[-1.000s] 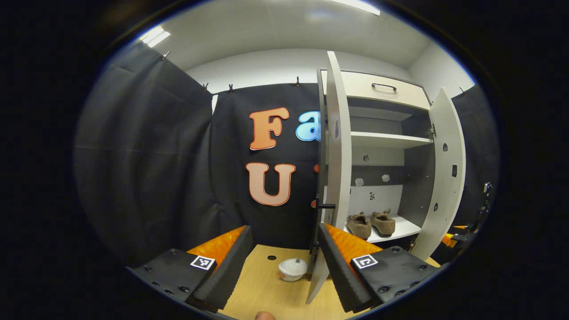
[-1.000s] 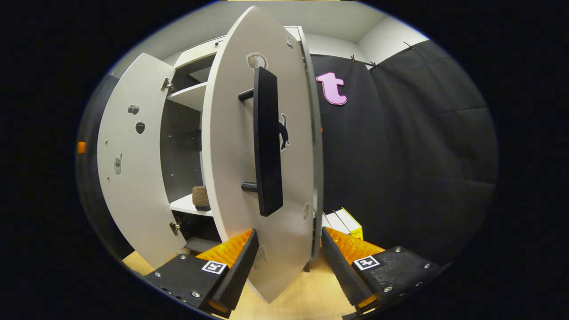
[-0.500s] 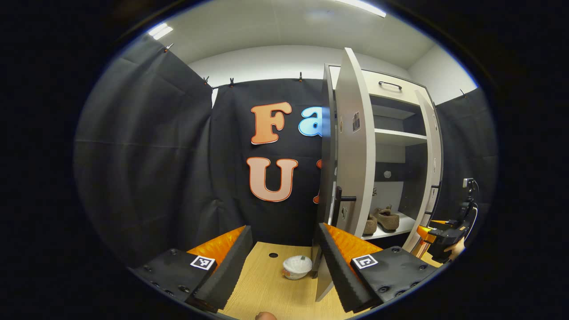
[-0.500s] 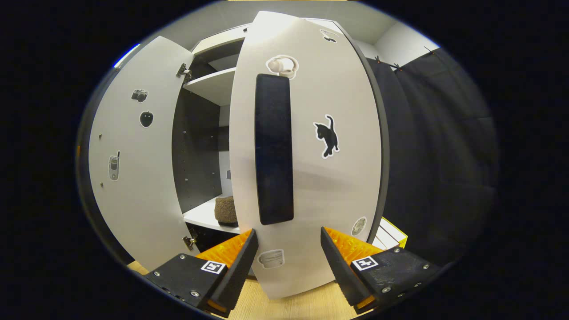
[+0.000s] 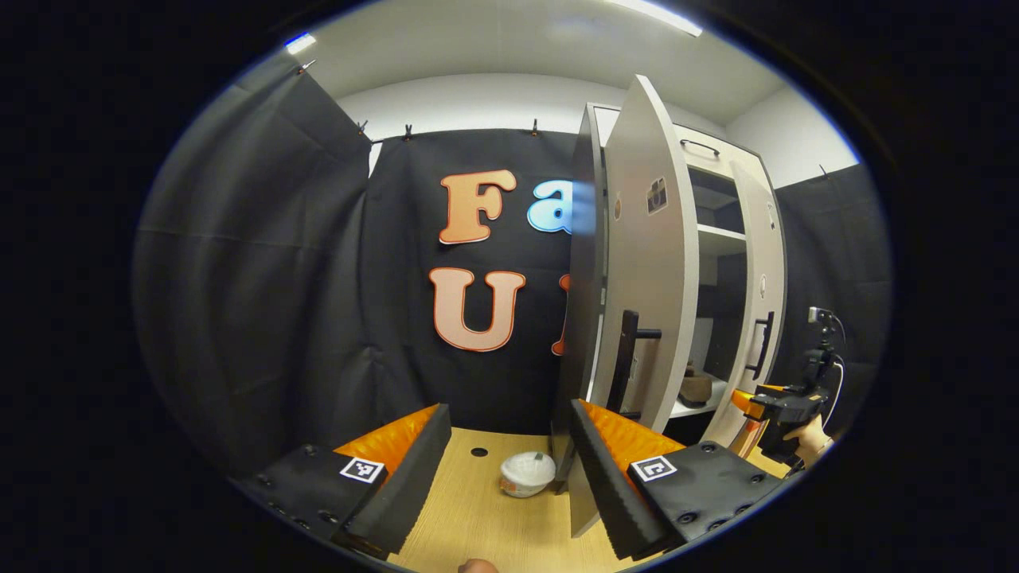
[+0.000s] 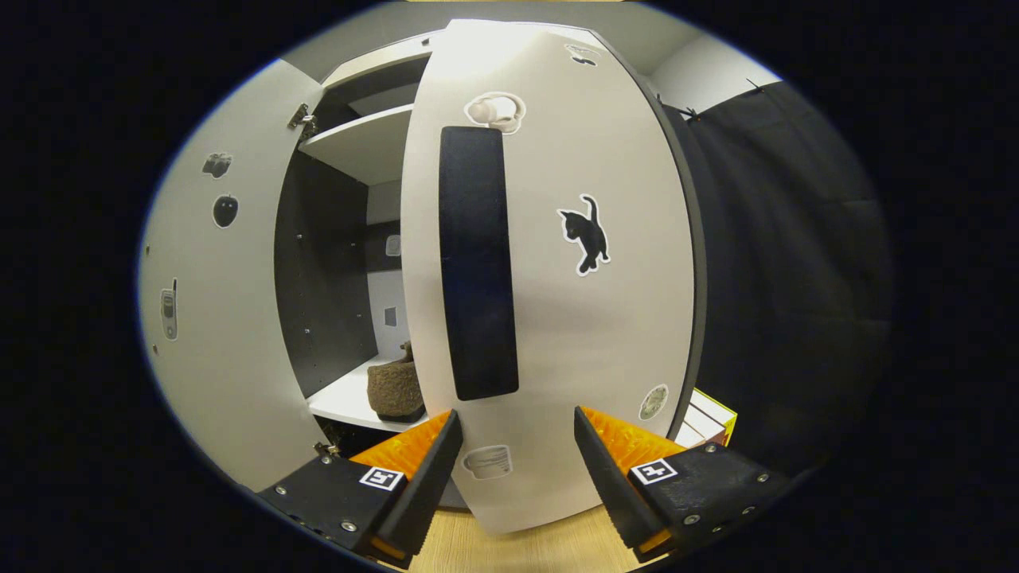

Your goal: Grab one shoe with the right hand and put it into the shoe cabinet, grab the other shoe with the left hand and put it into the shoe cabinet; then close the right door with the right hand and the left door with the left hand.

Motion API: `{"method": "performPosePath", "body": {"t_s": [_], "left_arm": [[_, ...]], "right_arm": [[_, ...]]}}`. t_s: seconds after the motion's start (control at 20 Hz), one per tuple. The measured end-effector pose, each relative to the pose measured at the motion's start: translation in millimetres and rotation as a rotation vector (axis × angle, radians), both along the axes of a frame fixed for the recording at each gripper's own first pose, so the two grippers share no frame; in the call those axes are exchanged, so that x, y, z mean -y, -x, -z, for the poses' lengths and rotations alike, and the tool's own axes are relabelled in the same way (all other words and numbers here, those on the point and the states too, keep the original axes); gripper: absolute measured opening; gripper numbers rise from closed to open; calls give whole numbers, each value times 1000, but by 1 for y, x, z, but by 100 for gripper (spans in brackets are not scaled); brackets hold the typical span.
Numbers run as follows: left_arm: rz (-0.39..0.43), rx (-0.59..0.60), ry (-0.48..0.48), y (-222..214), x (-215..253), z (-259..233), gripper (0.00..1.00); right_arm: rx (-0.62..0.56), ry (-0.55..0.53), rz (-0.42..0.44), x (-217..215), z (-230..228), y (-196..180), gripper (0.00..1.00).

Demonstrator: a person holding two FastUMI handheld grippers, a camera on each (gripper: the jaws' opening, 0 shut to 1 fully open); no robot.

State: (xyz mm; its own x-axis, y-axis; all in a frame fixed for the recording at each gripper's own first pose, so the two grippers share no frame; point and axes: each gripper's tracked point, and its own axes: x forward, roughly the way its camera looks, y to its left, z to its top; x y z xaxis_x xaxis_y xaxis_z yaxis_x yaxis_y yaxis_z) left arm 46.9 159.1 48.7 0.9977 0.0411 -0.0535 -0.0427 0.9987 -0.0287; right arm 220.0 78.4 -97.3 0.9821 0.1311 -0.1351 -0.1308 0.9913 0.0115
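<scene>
The white shoe cabinet stands with both doors part-way shut. In the left gripper view my left gripper is open, its right finger overlapping the lower edge of the left door below the black handle. Through the narrow gap one brown shoe rests on the low shelf. Farther right, a hand holds my right gripper by the right door. In the right gripper view my right gripper is open, close against the right door under its handle. The shoe sits on the shelf.
A white bowl lies on the wooden floor by the cabinet's left foot. A yellow and white box sits low behind the right door. Black cloth walls close in on both sides. The left door's inner face carries stickers.
Both doors have swung toward shut and the gap between them has narrowed, hiding one shoe in the left gripper view. The right gripper has followed its door inward.
</scene>
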Motion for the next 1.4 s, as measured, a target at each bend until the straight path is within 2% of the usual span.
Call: {"method": "performPosePath", "body": {"t_s": [0.05,0.1,0.25,0.35,0.6,0.95,1.2,1.25,1.4], "left_arm": [[10,-6,-3,-5,1,6,94],[18,-14,0,-10,-1,12,97],[39,-40,20,-22,-1,29,95],[54,-56,32,-31,2,40,99],[85,-94,38,-51,14,70,97],[147,-124,60,-67,42,102,97],[160,-152,55,-80,56,119,99],[171,-154,65,-82,62,122,97],[181,-149,40,-82,72,126,98]], "right_arm": [[2,3,9,-1,0,-3,88],[1,6,15,-2,1,-5,88],[9,24,35,-2,0,-13,88],[11,30,45,-3,1,-18,88],[6,27,68,-4,2,-27,88],[3,40,67,-7,5,-36,88],[10,56,66,-6,1,-35,88],[18,52,66,-6,-4,-32,88],[29,49,57,4,-17,-13,89]]}}
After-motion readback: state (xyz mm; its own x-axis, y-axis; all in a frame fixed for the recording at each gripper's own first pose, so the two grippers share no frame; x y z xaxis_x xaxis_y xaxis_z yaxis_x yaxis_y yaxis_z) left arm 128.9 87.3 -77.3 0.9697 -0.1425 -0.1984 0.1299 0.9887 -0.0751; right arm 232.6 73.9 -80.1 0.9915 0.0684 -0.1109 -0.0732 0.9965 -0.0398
